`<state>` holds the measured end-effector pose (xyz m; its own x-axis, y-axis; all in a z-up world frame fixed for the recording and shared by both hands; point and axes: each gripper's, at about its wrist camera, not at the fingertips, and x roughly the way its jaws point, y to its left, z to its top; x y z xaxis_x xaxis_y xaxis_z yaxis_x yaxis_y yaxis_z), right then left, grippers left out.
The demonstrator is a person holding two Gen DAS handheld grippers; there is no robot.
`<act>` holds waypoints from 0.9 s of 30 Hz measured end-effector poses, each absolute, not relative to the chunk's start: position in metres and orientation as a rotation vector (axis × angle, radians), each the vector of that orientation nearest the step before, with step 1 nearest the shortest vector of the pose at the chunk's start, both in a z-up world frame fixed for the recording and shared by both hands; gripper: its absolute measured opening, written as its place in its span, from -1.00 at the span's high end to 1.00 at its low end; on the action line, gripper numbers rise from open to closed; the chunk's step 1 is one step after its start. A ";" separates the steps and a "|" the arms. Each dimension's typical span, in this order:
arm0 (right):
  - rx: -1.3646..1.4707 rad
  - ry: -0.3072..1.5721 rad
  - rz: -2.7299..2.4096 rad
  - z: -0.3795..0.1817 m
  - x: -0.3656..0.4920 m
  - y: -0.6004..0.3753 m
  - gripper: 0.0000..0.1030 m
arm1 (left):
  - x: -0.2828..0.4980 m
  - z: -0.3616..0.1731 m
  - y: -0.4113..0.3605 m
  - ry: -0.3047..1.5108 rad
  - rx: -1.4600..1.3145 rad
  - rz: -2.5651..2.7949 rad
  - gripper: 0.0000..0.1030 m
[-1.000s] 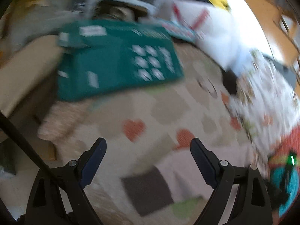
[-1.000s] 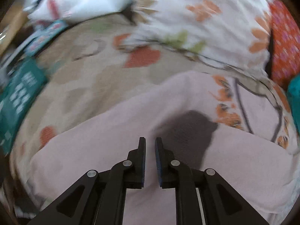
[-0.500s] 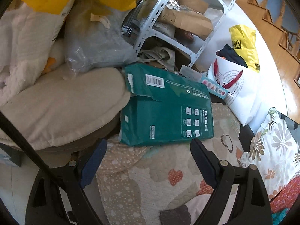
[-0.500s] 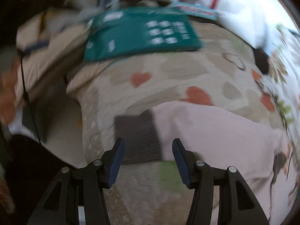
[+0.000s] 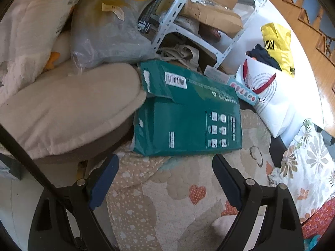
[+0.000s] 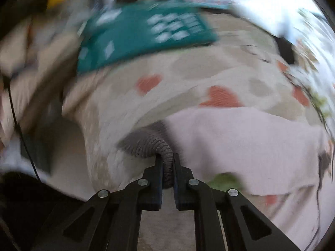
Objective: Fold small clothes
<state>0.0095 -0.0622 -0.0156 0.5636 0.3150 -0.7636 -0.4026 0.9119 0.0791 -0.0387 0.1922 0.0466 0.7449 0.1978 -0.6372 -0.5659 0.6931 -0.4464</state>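
A pale pink garment (image 6: 240,142) with a grey ribbed cuff (image 6: 146,144) lies on a quilt with heart patches (image 6: 188,77). My right gripper (image 6: 167,159) is shut on the grey cuff, which bunches between its jaws and is lifted slightly. The right wrist view is blurred. My left gripper (image 5: 165,167) is open and empty, held above the quilt (image 5: 167,198), pointing toward a green box (image 5: 188,123). A corner of the pink garment (image 5: 222,223) shows at the bottom of the left wrist view.
A green cardboard box (image 6: 146,33) lies at the quilt's far edge. A beige cushion (image 5: 69,108), plastic bags (image 5: 104,31), a white metal shelf (image 5: 188,21), a white shopping bag (image 5: 268,100) and a floral pillow (image 5: 309,163) surround the quilt.
My right gripper closed from open onto the grey cuff and lifted it. My left gripper swung up from the quilt to face the box and stayed open.
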 end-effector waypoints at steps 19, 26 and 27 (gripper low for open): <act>0.567 0.838 -0.462 -0.010 -0.071 -0.535 0.83 | 0.007 0.025 -0.049 0.800 -0.241 -0.050 -0.74; 0.693 0.869 -0.559 -0.065 -0.119 -0.593 0.81 | 0.020 0.007 -0.116 0.873 -0.159 -0.153 -0.74; 0.686 0.872 -0.562 -0.065 -0.122 -0.595 0.80 | 0.021 0.006 -0.123 0.875 -0.142 -0.163 -0.74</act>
